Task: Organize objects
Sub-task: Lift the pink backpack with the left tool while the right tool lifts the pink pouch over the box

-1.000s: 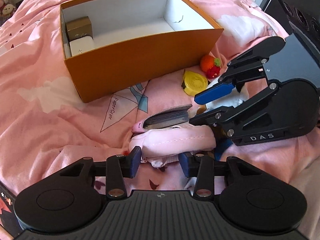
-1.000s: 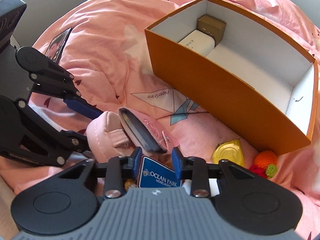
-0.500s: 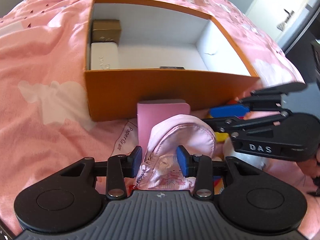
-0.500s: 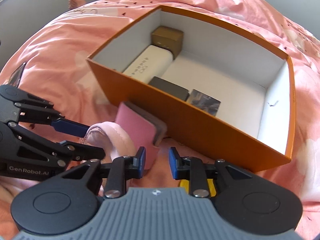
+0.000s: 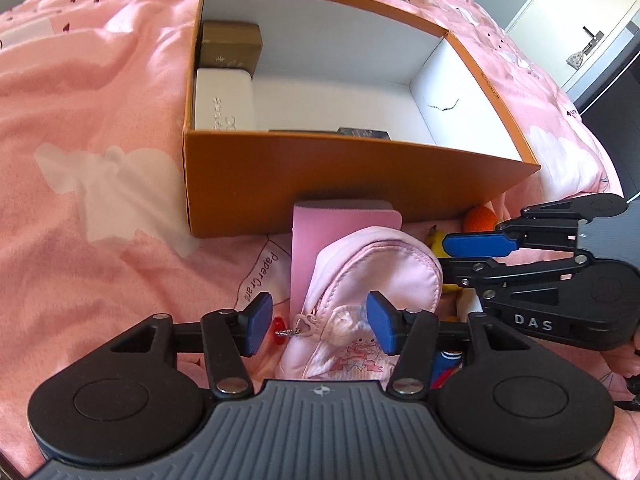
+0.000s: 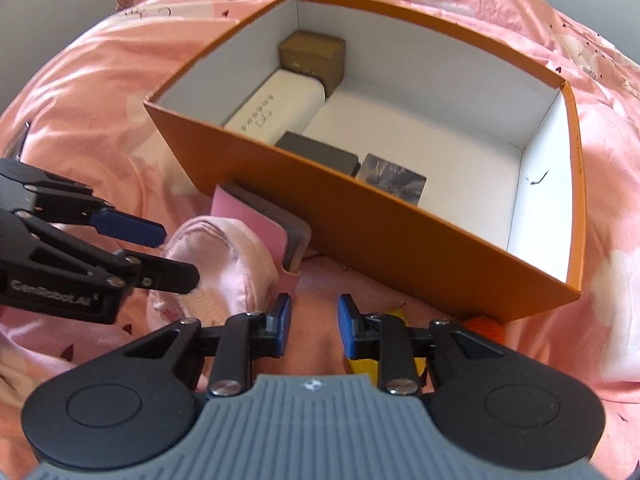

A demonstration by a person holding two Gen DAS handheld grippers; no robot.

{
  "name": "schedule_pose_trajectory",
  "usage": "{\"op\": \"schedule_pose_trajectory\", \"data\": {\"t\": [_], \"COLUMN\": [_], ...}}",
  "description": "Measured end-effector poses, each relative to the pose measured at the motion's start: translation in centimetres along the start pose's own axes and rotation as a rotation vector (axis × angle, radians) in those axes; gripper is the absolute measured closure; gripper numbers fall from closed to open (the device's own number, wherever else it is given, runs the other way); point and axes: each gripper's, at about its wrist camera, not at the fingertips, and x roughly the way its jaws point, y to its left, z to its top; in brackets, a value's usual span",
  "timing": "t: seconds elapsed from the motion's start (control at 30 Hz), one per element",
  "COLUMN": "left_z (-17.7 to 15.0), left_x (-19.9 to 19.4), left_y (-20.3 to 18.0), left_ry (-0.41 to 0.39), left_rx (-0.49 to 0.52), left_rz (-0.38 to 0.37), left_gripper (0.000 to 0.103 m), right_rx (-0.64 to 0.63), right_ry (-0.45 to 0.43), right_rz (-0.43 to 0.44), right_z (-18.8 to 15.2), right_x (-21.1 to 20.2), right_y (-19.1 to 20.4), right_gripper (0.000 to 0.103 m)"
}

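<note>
Left gripper [image 5: 316, 322] fingers just spread, straddling pink pouch [image 5: 372, 280] without pinching; pouch on bed [image 5: 100, 160] against card holder [image 5: 340, 236], at orange box [image 5: 340, 176] near wall. Right gripper [image 6: 314, 320] fingers narrowly parted, empty, likely steadying nearby.

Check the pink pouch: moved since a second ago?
Yes. The pink pouch lay flat well short of the orange box; now it stands tipped up close to the box's front wall. Left gripper jaws have just been opening around it.

A home bedroom: pink printed bedding [image 5: 100, 128] beneath, door [image 5: 592, 28] behind.
</note>
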Motion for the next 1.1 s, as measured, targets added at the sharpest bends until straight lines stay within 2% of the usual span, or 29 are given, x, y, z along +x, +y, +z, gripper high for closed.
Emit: {"op": "schedule_pose_trajectory", "data": {"t": [0.2, 0.33, 0.4, 0.5, 0.7, 0.83, 0.87, 0.93, 1.0, 1.1], "left_z": [-0.1, -0.4, -0.6, -0.6, -0.5, -0.6, -0.7, -0.9, -1.0, -1.1], "left_x": [-0.2, -1.3, -1.4, -0.2, 1.7, 1.8, 1.8, 1.4, 1.0, 0.2], "left_y": [0.1, -0.2, -0.3, -0.2, 0.1, 0.4, 0.4, 0.5, 0.5, 0.3], "left_ry": [0.021, 0.018, 0.019, 0.05, 0.076, 0.07, 0.066, 0.063, 0.057, 0.05], "left_rx": [0.007, 0.065, 0.099, 0.098, 0.088, 0.054, 0.045, 0.03, 0.007, -0.028], "left_rz": [-0.05, -0.079, -0.071, -0.016, -0.019, -0.046, -0.042, -0.022, -0.007, 0.022], "left_gripper": [0.037, 0.032, 0.03, 0.03, 0.033, 0.049, 0.052, 0.067, 0.076, 0.08], "right_rx": [-0.029, -0.032, -0.036, -0.031, -0.035, -0.022, -0.018, -0.013, -0.009, -0.003], "right_ry": [0.012, 0.015, 0.015, 0.002, -0.012, -0.006, -0.006, -0.002, 0.001, -0.008], "right_rz": [0.005, 0.001, 0.0, 0.012, 0.017, 0.012, 0.013, 0.008, 0.004, 0.014], "right_z": [-0.1, 0.1, 0.2, 0.4, 1.0, 1.1, 1.1, 1.1, 1.1, 1.1], "right_x": [0.7, 1.0, 1.2, 1.2, 1.4, 1.8, 1.9, 2.0, 2.2, 1.9], "right_y": [0.7, 0.9, 1.0, 1.1, 1.3, 1.2, 1.2, 1.1, 1.0, 0.8], "right_gripper": [0.078, 0.078, 0.078, 0.078, 0.08, 0.08, 0.08, 0.08, 0.08, 0.08]}}
